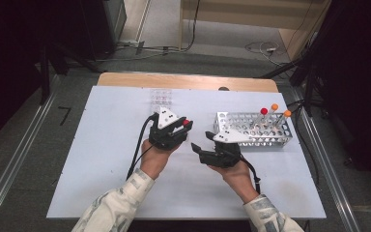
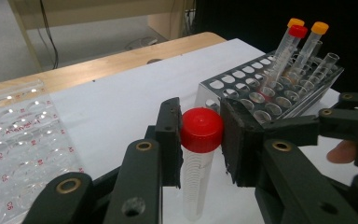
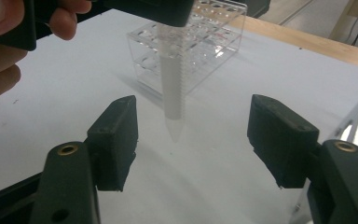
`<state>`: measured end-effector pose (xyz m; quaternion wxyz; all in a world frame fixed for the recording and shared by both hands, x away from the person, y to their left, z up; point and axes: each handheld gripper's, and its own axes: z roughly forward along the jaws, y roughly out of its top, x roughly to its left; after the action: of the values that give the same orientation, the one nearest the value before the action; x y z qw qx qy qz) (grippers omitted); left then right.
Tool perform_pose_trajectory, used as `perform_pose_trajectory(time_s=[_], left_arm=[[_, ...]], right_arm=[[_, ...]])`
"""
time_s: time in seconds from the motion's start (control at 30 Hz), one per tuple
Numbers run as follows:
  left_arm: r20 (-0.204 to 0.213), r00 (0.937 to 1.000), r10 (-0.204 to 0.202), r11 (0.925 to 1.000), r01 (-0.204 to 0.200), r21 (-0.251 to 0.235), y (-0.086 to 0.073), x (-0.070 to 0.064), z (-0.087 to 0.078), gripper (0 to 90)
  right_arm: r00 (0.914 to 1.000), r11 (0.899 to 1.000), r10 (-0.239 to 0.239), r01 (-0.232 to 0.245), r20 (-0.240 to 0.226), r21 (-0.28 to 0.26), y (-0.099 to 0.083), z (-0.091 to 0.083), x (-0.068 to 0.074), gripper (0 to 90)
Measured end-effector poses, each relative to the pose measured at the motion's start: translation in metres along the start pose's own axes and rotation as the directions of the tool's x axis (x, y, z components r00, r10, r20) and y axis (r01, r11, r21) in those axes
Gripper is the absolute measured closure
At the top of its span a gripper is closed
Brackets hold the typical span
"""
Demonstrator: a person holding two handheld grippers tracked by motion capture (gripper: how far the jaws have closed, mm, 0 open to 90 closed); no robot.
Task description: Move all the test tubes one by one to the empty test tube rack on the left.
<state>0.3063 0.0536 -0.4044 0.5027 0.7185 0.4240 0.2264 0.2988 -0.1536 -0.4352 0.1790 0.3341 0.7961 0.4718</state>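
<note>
My left gripper [image 1: 182, 127] is shut on a clear tube with a red cap [image 2: 201, 129], held upright just under the cap. In the right gripper view the tube [image 3: 173, 88] hangs with its pointed tip a little above the white table. My right gripper [image 3: 193, 135] stands open, its jaws wide on either side of the tube's lower end and not touching it. In the high view the right gripper [image 1: 200, 140] sits just right of the left one, pointing towards it.
A metal rack [image 1: 251, 129] stands right of the grippers with three capped tubes [image 1: 274, 113], orange and red. A clear plastic rack [image 1: 161, 97] sits at the back centre. The white table [image 1: 106, 159] has bare room to the left and front.
</note>
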Motion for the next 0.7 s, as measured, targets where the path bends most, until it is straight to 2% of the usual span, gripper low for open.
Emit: perform_pose_trajectory(time_s=[0.1,0.3,0.57,0.7], left_arm=[[0.0,0.9998,-0.017,0.9998,0.017,0.0,0.002,0.003,0.001,70.2],[-0.005,0.9996,-0.029,0.9996,0.029,-0.003,0.007,0.008,0.002,70.2],[0.004,0.9978,-0.065,0.9978,0.065,-0.011,0.019,0.015,0.003,70.2],[-0.014,0.9982,-0.059,0.9982,0.059,-0.011,0.025,0.02,0.005,70.2]], right_arm=[[0.9997,1.0,0.021,-0.021,0.014,0.006,-0.003,-0.006,-0.008,28.5],[0.9992,1.0,0.027,-0.027,0.031,0.014,-0.009,-0.019,-0.019,28.3],[0.9984,0.999,0.032,-0.033,0.048,0.021,-0.019,-0.035,-0.025,28.5],[0.9982,0.999,0.031,-0.032,0.051,0.023,-0.022,-0.042,-0.026,28.5]])
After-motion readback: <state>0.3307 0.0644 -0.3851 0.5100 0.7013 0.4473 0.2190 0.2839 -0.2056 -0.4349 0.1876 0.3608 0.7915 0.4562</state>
